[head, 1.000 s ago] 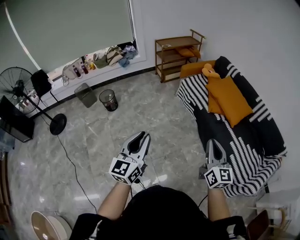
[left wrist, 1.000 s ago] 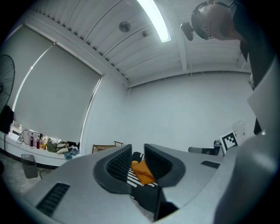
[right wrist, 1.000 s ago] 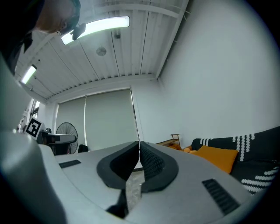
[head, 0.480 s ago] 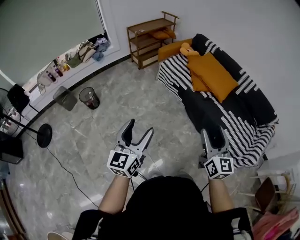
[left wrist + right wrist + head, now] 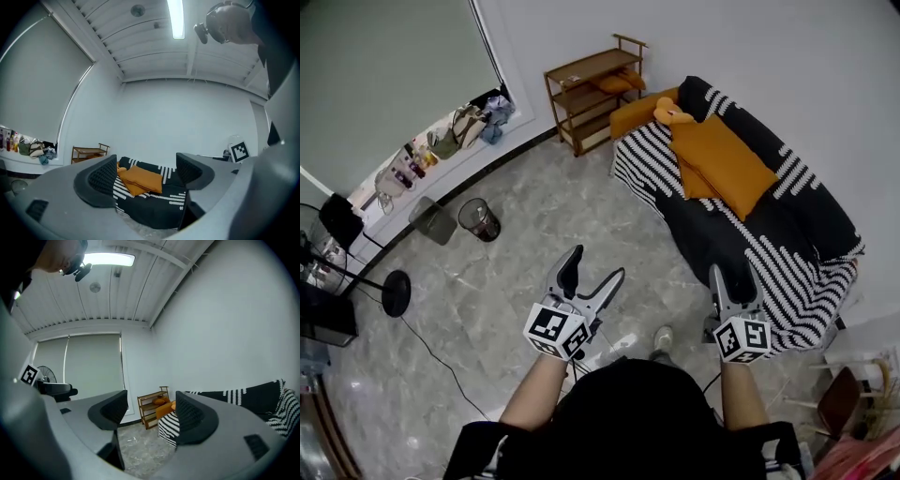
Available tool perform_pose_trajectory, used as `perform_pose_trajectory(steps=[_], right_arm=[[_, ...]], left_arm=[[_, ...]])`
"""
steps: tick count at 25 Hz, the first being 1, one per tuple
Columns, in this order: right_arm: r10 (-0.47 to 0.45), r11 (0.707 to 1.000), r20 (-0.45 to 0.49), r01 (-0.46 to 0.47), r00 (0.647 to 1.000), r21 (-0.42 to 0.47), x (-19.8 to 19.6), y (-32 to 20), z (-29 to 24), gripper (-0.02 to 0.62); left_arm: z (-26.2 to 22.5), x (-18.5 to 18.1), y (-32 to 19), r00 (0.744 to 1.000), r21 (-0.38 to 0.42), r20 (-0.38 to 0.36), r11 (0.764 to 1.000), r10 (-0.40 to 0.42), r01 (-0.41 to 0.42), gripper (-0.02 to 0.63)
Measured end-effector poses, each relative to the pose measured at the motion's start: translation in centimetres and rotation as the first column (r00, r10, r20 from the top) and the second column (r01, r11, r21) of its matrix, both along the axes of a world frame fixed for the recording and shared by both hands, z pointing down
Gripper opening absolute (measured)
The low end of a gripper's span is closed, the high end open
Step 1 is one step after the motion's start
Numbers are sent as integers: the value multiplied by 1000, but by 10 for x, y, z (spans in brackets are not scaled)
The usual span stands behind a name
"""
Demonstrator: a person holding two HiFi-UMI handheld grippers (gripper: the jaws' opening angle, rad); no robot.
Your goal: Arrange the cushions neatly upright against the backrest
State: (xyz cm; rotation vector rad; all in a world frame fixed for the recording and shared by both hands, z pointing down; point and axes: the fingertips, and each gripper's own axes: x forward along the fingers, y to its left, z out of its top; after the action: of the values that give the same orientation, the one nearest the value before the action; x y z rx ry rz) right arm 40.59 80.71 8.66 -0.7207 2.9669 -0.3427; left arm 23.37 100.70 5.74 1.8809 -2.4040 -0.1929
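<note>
Two orange cushions (image 5: pixel 722 164) lie flat and overlapping on the seat of a sofa (image 5: pixel 787 253) covered by a black-and-white striped throw, at the head view's upper right. Both grippers hover over the floor in front of me, well short of the sofa. The left gripper (image 5: pixel 594 264) has its jaws opening, with nothing between them. Through them, the left gripper view shows the cushions (image 5: pixel 140 178) far off. The right gripper (image 5: pixel 733 274) is near the sofa's front corner, its jaws opening and empty. The right gripper view (image 5: pixel 151 416) looks past the sofa's end (image 5: pixel 168 425).
A wooden shelf (image 5: pixel 591 89) stands against the wall left of the sofa, with an orange cushion (image 5: pixel 614 82) on it. A small orange soft toy (image 5: pixel 667 111) sits at the sofa's far end. A bin (image 5: pixel 478 218), a fan stand (image 5: pixel 394 292) and a cable are on the marble floor.
Both grippers went from shut to open. The head view swung, so the sofa and shelf sit further left in the picture. My hands stayed in front of me.
</note>
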Motion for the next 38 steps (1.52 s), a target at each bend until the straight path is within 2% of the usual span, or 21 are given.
perform_pose_trajectory(steps=[4,8,11,14,17,22,24,27,30,34,38], right_arm=[[-14,997,22,15,1000,-71,-13,-46,12,316],[-39,997,28,41,999,-68,-26,-93,13,316],[-29,997,37,31,999,-72,-27,-131,12,316],[-33,998,1,33,999,-52,-19,-162,17,316],[-6,998,-15,5,1000,-65,-3,-187,29,316],[79,990,-15,-80,997,-120,18,-224,49,316],[113,984,-29,-116,993,-136,20,-237,57,314],[147,976,-63,-155,987,-150,18,-261,60,314],[186,973,-73,-194,980,-124,6,-285,52,314],[267,961,-43,-270,963,-58,-22,-317,32,311],[328,944,7,-328,945,-44,-49,-349,9,311]], left_arm=[[-7,-13,-35,999,-18,28,999,-38,39,397],[-11,-28,-78,995,-20,12,995,-94,95,396],[-8,-32,-114,995,-38,-9,995,-96,96,396],[-2,-25,-147,996,-46,-26,995,-91,90,396],[6,-19,-179,998,-66,-20,996,-65,64,396],[16,-9,-228,998,-119,-27,991,55,-58,396],[23,-13,-242,997,-135,-32,988,68,-72,396],[23,-30,-271,997,-115,-38,991,62,-66,394],[22,-57,-304,995,-92,-34,991,95,-97,394],[20,-102,-346,992,-63,-12,990,129,-129,394],[8,-133,-381,985,-20,-12,985,171,-171,397]])
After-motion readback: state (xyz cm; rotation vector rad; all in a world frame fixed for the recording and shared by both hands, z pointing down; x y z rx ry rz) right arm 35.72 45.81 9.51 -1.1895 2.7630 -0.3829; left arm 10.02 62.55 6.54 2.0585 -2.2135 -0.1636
